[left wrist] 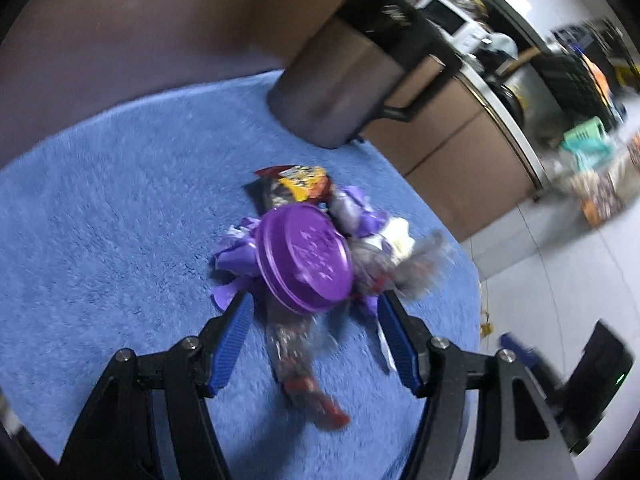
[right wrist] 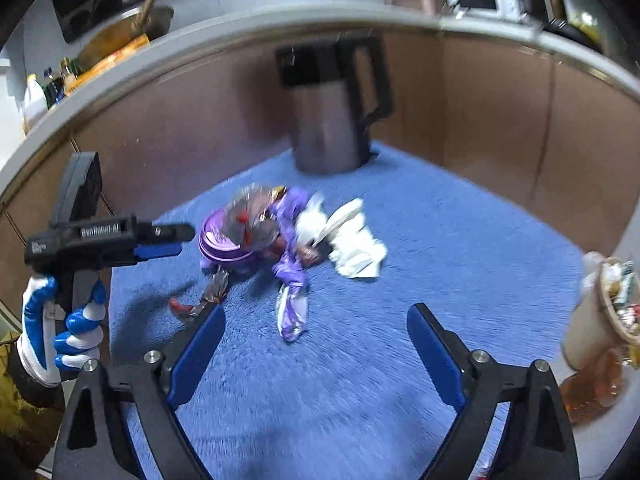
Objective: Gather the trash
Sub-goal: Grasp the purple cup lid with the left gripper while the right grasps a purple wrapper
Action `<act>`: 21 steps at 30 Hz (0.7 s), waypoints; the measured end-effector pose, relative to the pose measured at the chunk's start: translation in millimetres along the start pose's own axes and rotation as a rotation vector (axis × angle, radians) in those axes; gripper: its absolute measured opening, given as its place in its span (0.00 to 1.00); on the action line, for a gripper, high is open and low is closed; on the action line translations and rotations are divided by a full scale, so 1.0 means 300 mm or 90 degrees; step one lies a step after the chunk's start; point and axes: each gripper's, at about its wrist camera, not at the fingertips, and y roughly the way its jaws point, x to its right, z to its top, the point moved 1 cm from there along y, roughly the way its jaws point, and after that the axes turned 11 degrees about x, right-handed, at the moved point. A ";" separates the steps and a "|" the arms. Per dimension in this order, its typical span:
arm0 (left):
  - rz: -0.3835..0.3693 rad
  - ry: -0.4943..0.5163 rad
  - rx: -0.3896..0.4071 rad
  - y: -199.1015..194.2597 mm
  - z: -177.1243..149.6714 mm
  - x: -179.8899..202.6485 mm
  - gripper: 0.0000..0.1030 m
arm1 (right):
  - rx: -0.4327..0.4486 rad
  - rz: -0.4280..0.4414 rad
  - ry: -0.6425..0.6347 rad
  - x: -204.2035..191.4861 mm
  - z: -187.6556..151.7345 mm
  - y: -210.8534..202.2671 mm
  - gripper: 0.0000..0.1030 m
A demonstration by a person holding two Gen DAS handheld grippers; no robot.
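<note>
Right wrist: open right gripper (right wrist: 316,312) hangs above purple wrapper (right wrist: 294,312).

A heap of crumpled plastic wrappers (right wrist: 280,236) lies mid-way on the blue fluffy surface (right wrist: 440,260), with a round purple plastic lid (left wrist: 306,256) leaning on its left side and a crumpled white paper napkin (right wrist: 356,248) touching its right. Behind the heap stands a tall steel jug (right wrist: 326,128). A paper cup stuffed with scraps (right wrist: 600,312) stands at the right edge.
</note>
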 end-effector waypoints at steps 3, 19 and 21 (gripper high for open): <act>0.004 -0.035 -0.013 0.050 0.010 -0.029 0.58 | -0.034 0.019 -0.001 -0.003 -0.005 0.121 0.83; -0.022 -0.108 -0.024 0.086 0.001 -0.065 0.20 | -0.114 0.058 -0.010 -0.027 -0.039 0.364 0.23; -0.028 -0.099 -0.014 0.057 0.003 -0.052 0.19 | -0.104 0.061 -0.012 -0.033 -0.037 0.334 0.22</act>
